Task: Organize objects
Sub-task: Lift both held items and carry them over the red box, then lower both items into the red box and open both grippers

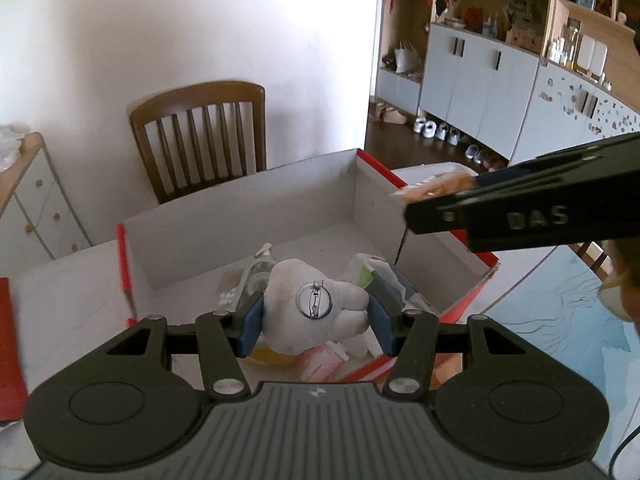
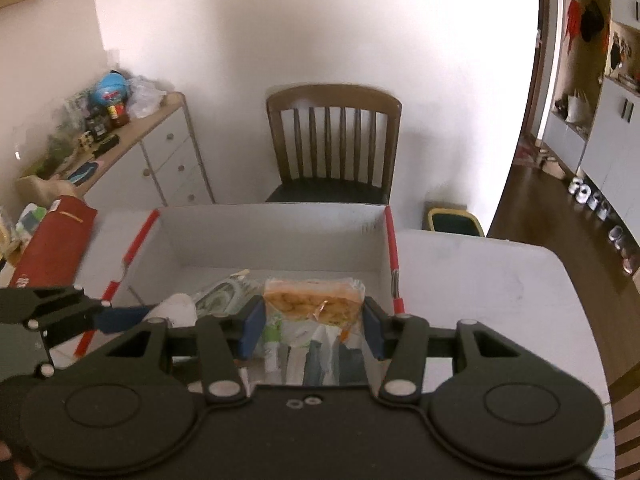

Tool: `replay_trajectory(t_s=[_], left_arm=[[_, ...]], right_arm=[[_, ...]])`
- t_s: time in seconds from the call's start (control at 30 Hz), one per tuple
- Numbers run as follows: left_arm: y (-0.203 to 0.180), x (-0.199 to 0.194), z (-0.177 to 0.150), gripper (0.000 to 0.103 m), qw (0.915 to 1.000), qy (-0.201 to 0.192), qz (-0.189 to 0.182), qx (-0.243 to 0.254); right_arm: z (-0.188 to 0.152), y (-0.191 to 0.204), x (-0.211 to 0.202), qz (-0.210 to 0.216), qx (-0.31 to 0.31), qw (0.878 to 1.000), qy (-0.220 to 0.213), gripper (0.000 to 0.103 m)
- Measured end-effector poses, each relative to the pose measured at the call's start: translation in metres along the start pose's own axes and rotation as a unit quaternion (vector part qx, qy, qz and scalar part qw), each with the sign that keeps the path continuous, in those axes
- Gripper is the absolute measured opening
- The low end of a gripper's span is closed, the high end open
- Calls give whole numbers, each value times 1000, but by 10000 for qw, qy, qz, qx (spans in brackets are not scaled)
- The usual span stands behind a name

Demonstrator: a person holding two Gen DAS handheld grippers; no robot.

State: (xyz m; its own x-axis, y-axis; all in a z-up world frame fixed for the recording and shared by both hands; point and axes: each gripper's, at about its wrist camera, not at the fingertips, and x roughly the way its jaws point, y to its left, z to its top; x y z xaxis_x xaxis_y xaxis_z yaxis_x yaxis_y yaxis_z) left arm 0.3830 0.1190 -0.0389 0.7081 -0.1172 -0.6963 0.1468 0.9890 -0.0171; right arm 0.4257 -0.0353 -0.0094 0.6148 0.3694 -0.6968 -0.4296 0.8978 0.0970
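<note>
In the left wrist view, the left gripper [image 1: 316,322] is squeezing a white plush toy [image 1: 316,312] from both sides, just over the near end of the box [image 1: 248,208]. The toy is looking soft and light, so I think it is squashing a little and is not breaking easily. It has a round shiny pin [image 1: 315,300] on it, and that part looks hard, so the puffy sides are the best place for holding. The box is sitting on the white bench [image 1: 60,292], and some small packets are lying inside it under the toy. I am counting one toy, one box and one chair [image 1: 200,136] in this view. The right gripper [image 1: 412,200] is coming in from the right with a snack pack [image 1: 436,186], high over the box's right wall. In the right wrist view, the right gripper [image 2: 314,322] is clamping that snack pack [image 2: 314,296] between its two blue pads [image 2: 252,328], above the box [image 2: 276,236]. The pack is looking thin, crinkly and maybe slippery, and the food inside could crush, so a gentle hold on its short ends seems best. I am counting one pack, one box, one chair [image 2: 334,140], and the left gripper [image 2: 132,316] is showing at the left with the toy [image 2: 178,308].
</note>
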Motion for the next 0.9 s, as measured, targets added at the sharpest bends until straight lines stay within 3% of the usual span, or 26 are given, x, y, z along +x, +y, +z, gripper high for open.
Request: replay_trajectory(t_s=[0.47, 0.9], left_arm=[[1, 68, 6, 54, 9972, 721, -68, -202], [-15, 87, 11, 55, 9967, 735, 32, 347]], right_arm=[[11, 2, 66, -107, 216, 9985, 487, 50], [-1, 2, 92, -161, 105, 9963, 838, 51]])
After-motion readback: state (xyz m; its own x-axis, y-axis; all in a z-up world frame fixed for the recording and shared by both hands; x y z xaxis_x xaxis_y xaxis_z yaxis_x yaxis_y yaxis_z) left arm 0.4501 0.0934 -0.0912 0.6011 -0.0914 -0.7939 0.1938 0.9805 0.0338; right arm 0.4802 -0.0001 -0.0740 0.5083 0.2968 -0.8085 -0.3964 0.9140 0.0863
